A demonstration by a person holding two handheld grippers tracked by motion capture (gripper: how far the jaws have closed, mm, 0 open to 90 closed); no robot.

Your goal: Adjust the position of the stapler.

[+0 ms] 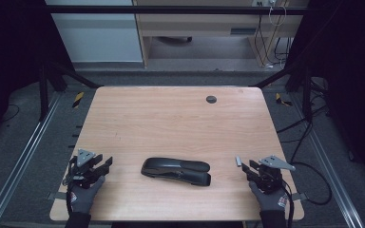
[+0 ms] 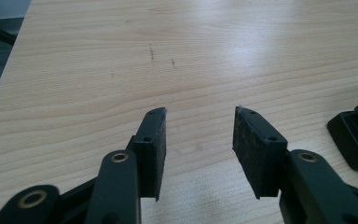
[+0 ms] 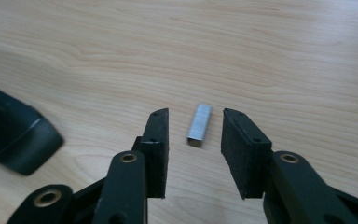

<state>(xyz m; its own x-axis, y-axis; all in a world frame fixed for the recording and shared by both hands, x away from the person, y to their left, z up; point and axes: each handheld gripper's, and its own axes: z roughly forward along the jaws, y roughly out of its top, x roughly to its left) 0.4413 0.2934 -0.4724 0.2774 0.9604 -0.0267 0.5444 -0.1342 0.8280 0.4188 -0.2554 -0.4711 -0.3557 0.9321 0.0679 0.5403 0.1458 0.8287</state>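
A black stapler (image 1: 176,171) lies on its side near the front middle of the wooden table (image 1: 171,118). Its end shows at the right edge of the left gripper view (image 2: 356,140) and at the left of the right gripper view (image 3: 14,137). A short silver strip of staples (image 3: 200,125) lies flat on the table (image 1: 238,161), just ahead of my right gripper (image 3: 196,113), in line with the gap between its jaws, which do not touch it. My right gripper (image 1: 248,166) is open. My left gripper (image 1: 103,163) rests left of the stapler, open (image 2: 199,114), with bare wood between its jaws.
A dark round grommet hole (image 1: 211,99) sits at the far side of the table. Metal frame rails and cables run along the floor on both sides. Gloved hands hold both grippers near the table's front edge.
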